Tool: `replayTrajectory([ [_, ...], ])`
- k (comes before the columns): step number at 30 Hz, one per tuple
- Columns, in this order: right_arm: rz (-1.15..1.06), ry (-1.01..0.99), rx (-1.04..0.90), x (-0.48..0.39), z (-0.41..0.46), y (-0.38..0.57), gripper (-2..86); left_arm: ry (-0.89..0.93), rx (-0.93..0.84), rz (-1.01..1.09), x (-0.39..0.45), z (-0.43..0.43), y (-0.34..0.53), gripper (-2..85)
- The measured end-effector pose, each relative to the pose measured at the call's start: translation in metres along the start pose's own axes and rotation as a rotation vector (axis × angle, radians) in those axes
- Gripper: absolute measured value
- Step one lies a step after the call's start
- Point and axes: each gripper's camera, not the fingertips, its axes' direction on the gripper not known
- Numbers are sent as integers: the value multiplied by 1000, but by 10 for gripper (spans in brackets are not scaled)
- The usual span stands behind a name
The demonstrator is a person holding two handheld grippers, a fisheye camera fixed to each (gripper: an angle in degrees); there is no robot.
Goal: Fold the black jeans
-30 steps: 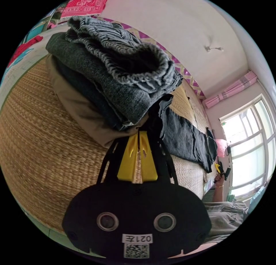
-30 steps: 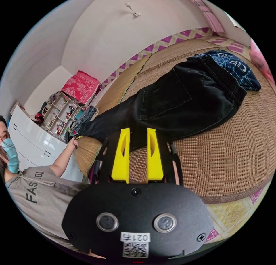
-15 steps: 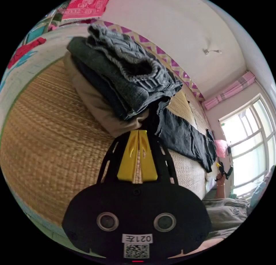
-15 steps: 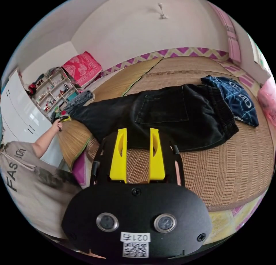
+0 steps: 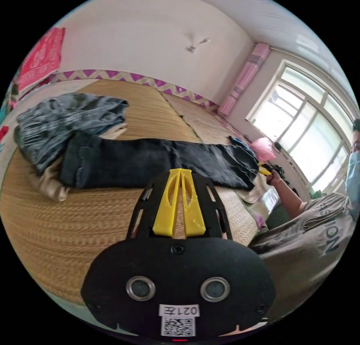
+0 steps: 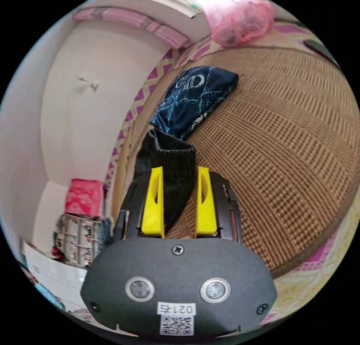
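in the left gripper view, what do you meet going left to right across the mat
stack of folded clothes → black jeans laid out flat → pink bag → person's hand with the right gripper → person's grey shirt

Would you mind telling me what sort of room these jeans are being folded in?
Most likely a bedroom in a home: the black jeans lie on a wide woven straw mat, with folded clothes piled nearby, a large window and cluttered shelves.
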Motion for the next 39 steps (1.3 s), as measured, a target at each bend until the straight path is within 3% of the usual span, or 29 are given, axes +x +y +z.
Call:
replayTrajectory([
  [7,216,-331,-70,84,33,-29,71,201,-96,79,92,145,-77,-10],
  [15,74,-253,-79,69,-48,-76,65,353,-317,52,187,263,-120,-9],
  [18,82,-199,-24,87,-64,-100,86,364,-335,78,212,270,-132,-9],
  [21,42,-255,-124,84,-55,-125,130,355,-316,85,215,253,-152,-6],
  [24,-306,-58,-57,-32,-76,-128,131,313,-257,102,206,219,-176,11],
  [26,-779,137,6,-162,-57,-97,98,243,-208,193,211,196,-192,37],
  [29,-1251,358,27,-287,7,-54,70,-77,-145,433,236,170,-214,64],
  [30,-1303,394,5,-305,24,-52,71,-134,-105,477,238,162,-223,62],
  [32,-1443,482,-155,-358,92,-63,77,-81,-128,484,232,158,-243,59],
  [36,-1514,542,-380,-401,177,-101,85,-159,-320,504,220,179,-283,4],
  [39,-1569,608,-510,-420,234,-128,92,-223,-292,473,210,177,-301,-6],
])
